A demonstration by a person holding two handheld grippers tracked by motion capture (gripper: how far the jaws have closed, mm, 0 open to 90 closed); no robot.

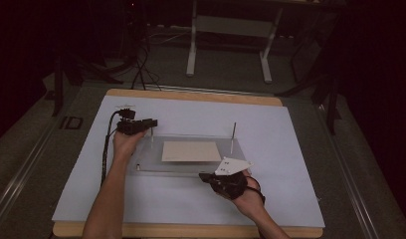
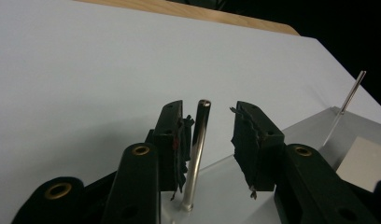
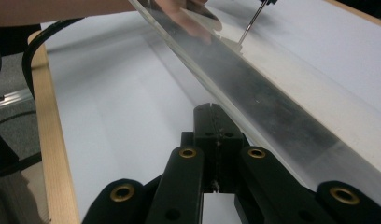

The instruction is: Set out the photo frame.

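A: Where's the left gripper (image 2: 209,140)?
B: At the clear plate's (image 1: 146,158) far-left corner, fingers parted around an upright steel pin (image 2: 196,158) (the pin is nearer one finger; I can't tell if they touch).
A: And the right gripper (image 3: 212,122)?
B: Its fingers are closed together, holding nothing, just beside the plate's near edge.
A: What's on the plate?
B: A tan card (image 1: 191,151), flat at its middle. A second pin (image 1: 233,135) stands at the far-right corner. All on the white counter (image 1: 280,134).
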